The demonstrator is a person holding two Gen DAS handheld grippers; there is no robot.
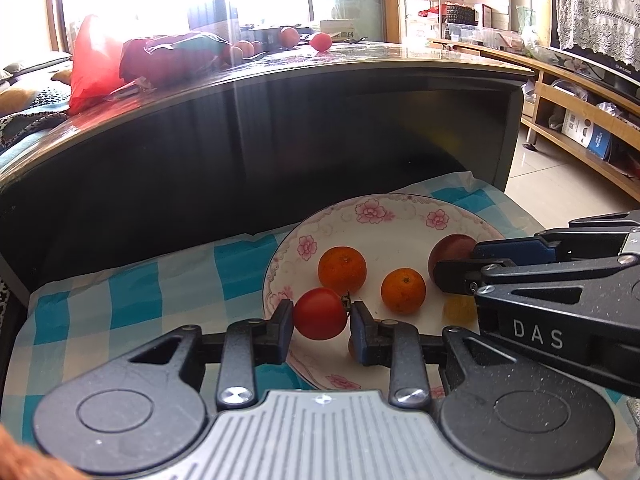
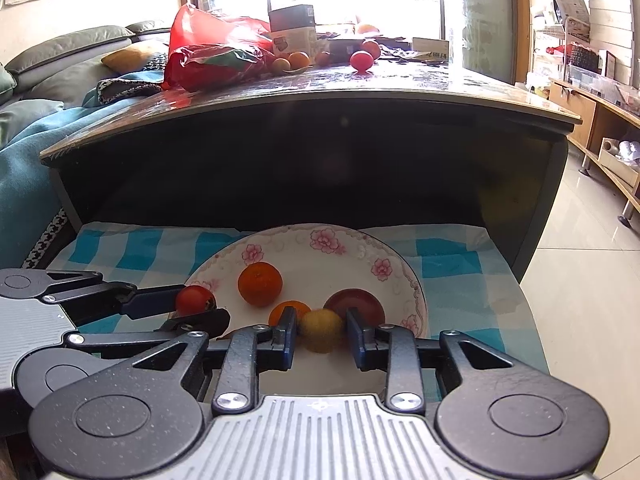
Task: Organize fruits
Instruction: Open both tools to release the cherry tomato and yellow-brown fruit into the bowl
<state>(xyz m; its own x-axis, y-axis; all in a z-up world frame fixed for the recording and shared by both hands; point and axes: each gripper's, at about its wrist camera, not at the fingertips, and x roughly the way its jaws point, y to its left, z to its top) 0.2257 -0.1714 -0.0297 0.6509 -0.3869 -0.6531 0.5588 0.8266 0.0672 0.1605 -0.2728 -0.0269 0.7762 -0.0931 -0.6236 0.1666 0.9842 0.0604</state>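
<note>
Over a white ceramic plate with pink flowers on its rim (image 1: 372, 212), both pairs of tongs hold a fruit. The plate rests on a blue-and-white checked cloth (image 1: 132, 292) that covers a low surface just in front of a dark bench with a glossy top (image 1: 280, 128).

The left tongs (image 1: 321, 316) pinch a small round red tomato (image 1: 320, 313) at the near-left rim of the plate; the left pad touches the fruit, and on the right the green stalk sits against the blue pad. In the right wrist view the same red tomato (image 2: 195, 300) shows between the two fingers coming in from the left.

The right tongs (image 2: 321, 330) have a small round yellow fruit (image 2: 321, 330) between their blue pads, over the near part of the plate; the fruit looks blurred. Whether the pads press firmly on it cannot be told for certain, but both stand right against its sides.

In the plate lie two orange mandarins, the larger (image 1: 342, 270) towards the back left and the smaller (image 1: 403, 290) nearer the middle, well apart from each other. A dark red round fruit (image 1: 450, 254) lies at the right side, partly behind the right tongs.

On the bench top, far back, sit a red plastic bag (image 1: 96, 64) and more red and orange fruits (image 1: 320, 41).
</note>
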